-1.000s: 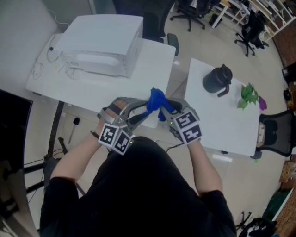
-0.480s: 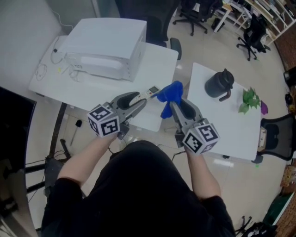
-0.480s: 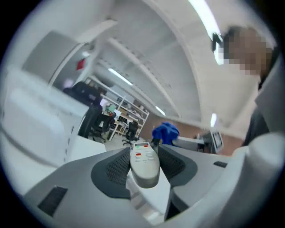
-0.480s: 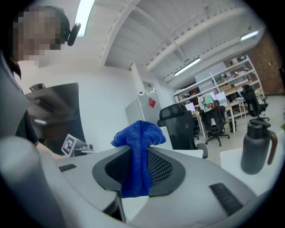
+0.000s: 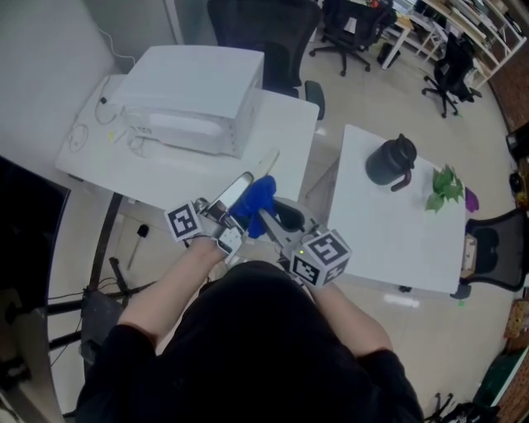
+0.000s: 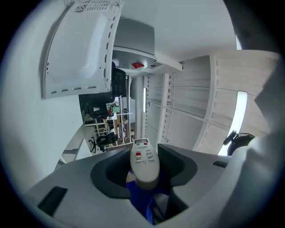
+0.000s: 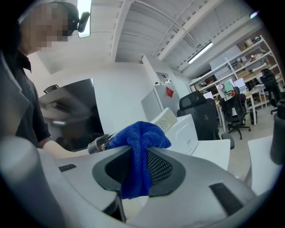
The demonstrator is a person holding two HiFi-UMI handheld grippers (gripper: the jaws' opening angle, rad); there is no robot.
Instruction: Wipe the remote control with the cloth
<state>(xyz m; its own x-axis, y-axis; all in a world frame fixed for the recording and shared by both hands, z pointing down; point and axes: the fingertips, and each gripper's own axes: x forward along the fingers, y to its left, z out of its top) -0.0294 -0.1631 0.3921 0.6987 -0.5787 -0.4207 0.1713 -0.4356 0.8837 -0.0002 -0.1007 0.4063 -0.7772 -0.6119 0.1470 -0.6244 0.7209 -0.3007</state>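
Note:
My left gripper (image 5: 216, 213) is shut on the lower end of a pale grey remote control (image 5: 240, 186), which points up and away over the table edge. In the left gripper view the remote (image 6: 143, 161) lies between the jaws (image 6: 144, 165), buttons facing the camera, with blue cloth (image 6: 144, 200) under it. My right gripper (image 5: 266, 216) is shut on a bunched blue cloth (image 5: 254, 198) that lies against the remote's right side. The right gripper view shows the cloth (image 7: 139, 153) pinched in the jaws (image 7: 140, 167) and the remote's tip (image 7: 164, 119) behind it.
A white box-like machine (image 5: 198, 87) and thin cables (image 5: 83, 132) sit on the left white table (image 5: 281, 140). The right white table (image 5: 388, 231) carries a dark jug (image 5: 390, 161) and a green plant (image 5: 446, 186). Office chairs (image 5: 264, 25) stand beyond.
Both grippers were apart half a second ago; now they are drawn together close to my body, and the cloth has come against the remote's side.

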